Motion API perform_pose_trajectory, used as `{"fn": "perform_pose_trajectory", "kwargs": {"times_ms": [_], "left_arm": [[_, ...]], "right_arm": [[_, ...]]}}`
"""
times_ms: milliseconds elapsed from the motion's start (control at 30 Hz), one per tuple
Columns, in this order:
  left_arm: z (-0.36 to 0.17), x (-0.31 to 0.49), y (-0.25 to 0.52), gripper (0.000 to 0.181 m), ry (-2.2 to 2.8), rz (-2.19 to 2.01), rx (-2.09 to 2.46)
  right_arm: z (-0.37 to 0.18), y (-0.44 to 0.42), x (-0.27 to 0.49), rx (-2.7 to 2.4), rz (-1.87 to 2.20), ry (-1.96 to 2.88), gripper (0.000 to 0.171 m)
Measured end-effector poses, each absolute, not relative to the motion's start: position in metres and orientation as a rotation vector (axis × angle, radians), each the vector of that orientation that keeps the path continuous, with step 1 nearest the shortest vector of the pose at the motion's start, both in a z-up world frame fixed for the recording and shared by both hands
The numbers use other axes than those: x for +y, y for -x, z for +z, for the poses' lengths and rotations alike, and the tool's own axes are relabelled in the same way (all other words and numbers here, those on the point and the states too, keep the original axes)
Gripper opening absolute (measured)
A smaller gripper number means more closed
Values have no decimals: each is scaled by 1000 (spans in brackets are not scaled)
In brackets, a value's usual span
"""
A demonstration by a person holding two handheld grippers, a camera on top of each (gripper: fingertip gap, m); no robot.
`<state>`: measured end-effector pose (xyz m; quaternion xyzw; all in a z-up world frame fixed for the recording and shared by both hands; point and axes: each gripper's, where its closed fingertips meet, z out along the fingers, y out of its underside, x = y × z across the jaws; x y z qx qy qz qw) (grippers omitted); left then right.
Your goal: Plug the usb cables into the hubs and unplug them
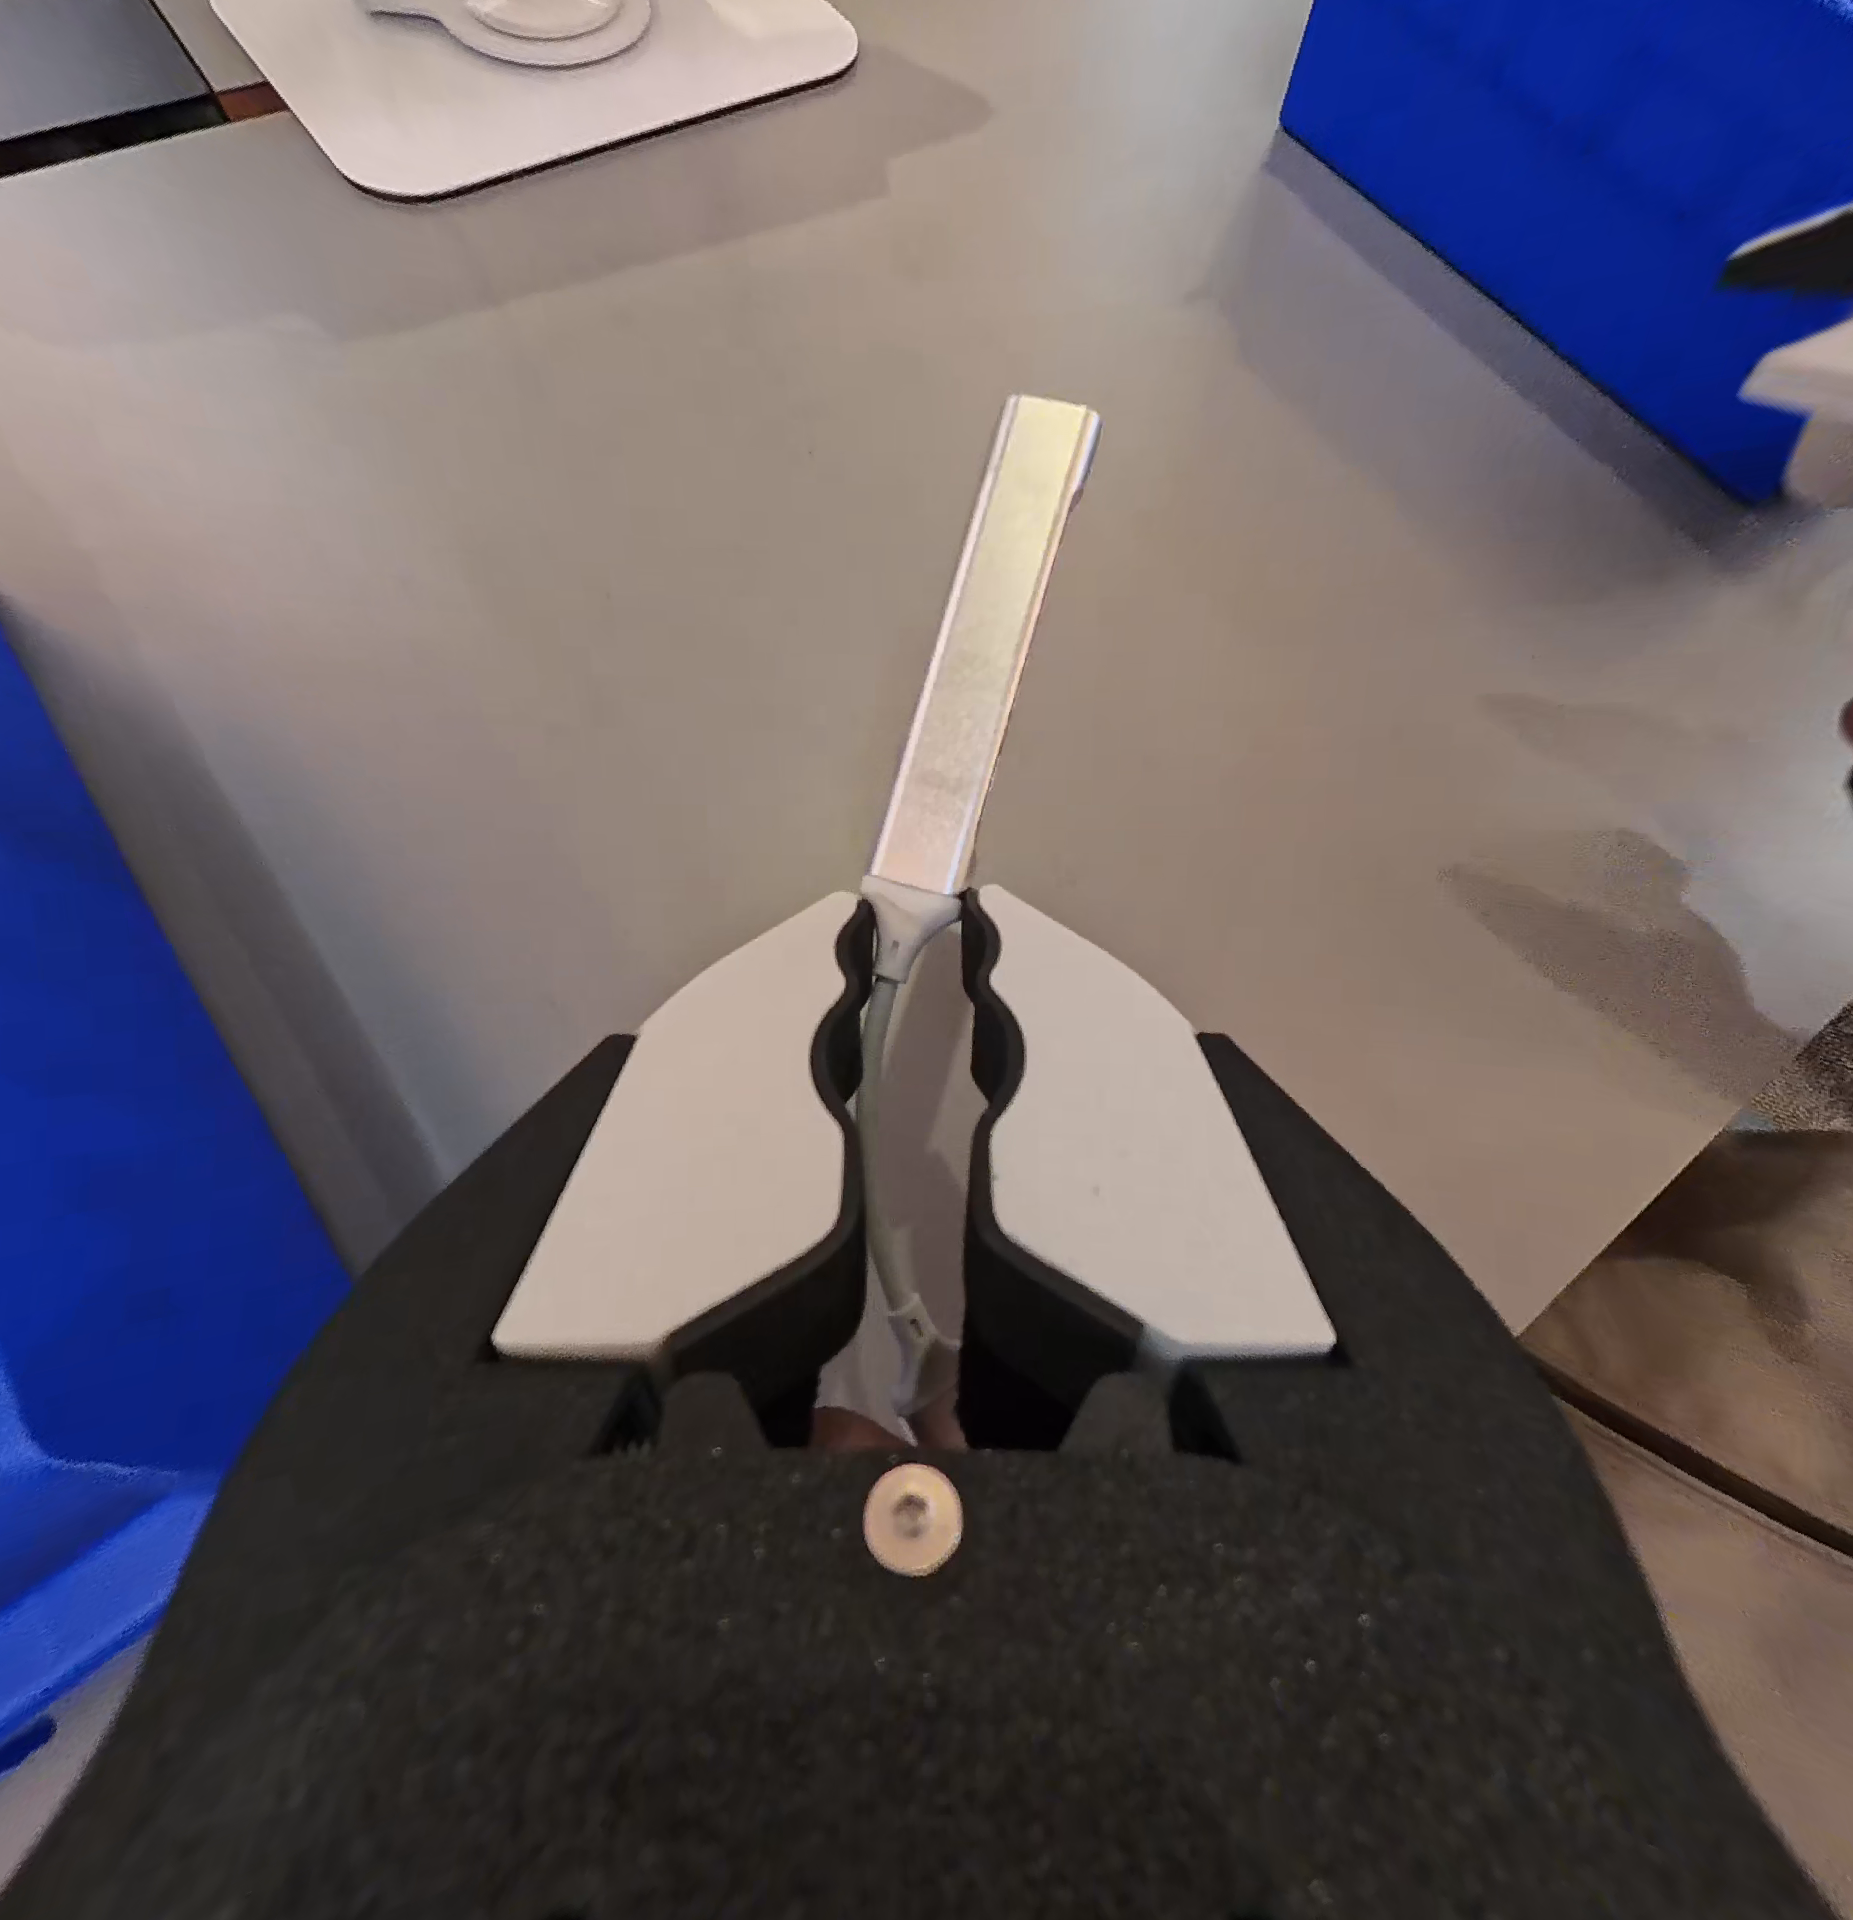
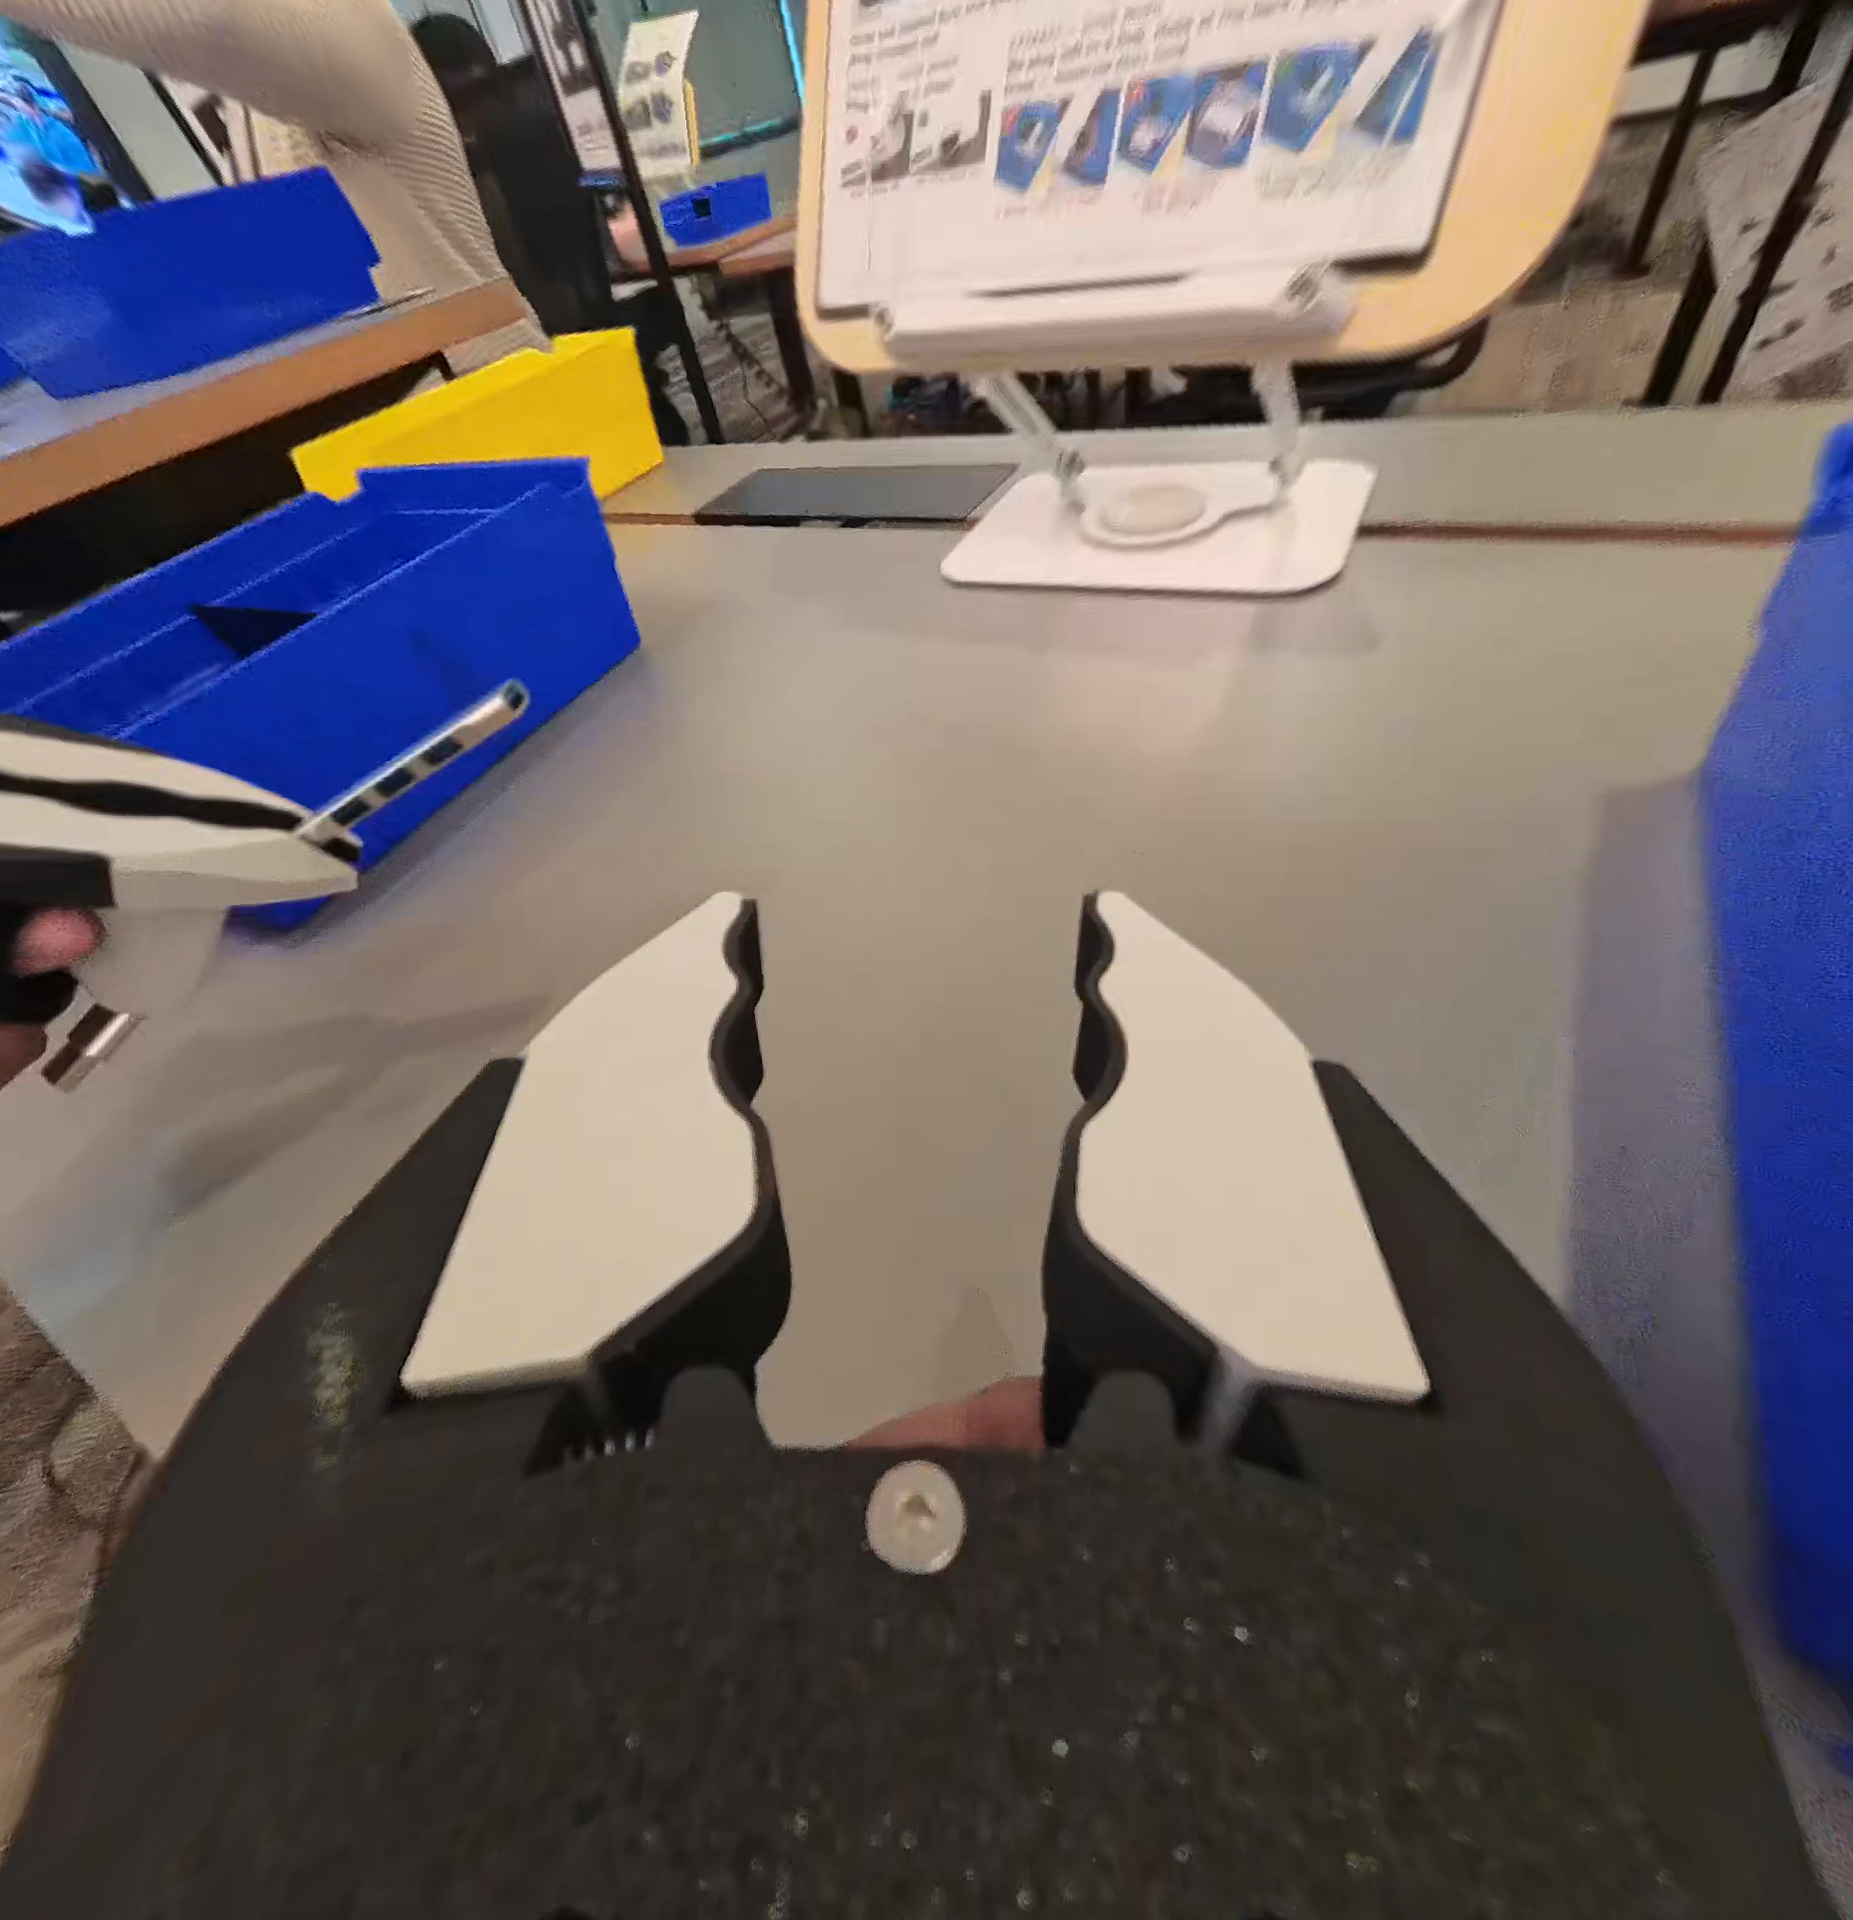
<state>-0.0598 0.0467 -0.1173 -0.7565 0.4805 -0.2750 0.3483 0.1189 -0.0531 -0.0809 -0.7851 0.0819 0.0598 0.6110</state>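
Note:
My left gripper (image 1: 914, 902) is shut on the near, cable end of a slim silver USB hub (image 1: 989, 644), which sticks out forward above the grey table (image 1: 548, 582). The hub's grey cable (image 1: 872, 1122) runs back between the fingers. In the right wrist view the left gripper (image 2: 324, 836) shows at the left, holding the hub (image 2: 423, 753) with its row of ports facing sideways. My right gripper (image 2: 917, 914) is open and empty above the table (image 2: 1005, 748). It also shows blurred at the right edge of the left wrist view (image 1: 1826, 343).
A blue bin (image 2: 309, 644) stands at the left behind the hub, with a yellow bin (image 2: 506, 416) beyond it. Another blue bin (image 2: 1805, 1039) is close on the right. A white stand (image 2: 1161, 520) holding an instruction sheet is at the back. A dark flat panel (image 2: 860, 494) lies beside it.

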Motion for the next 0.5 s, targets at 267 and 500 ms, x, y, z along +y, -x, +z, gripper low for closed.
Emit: {"fn": "perform_pose_trajectory", "kwargs": {"times_ms": [267,500], "left_arm": [[-114,32,52,16,1837,-674,1508],[-92,9,31,16,1415,-480,2117]], "right_arm": [[-90,-72,-42,-125,302,1851,55],[-66,-32,-31,-736,325,1812,51]]}}
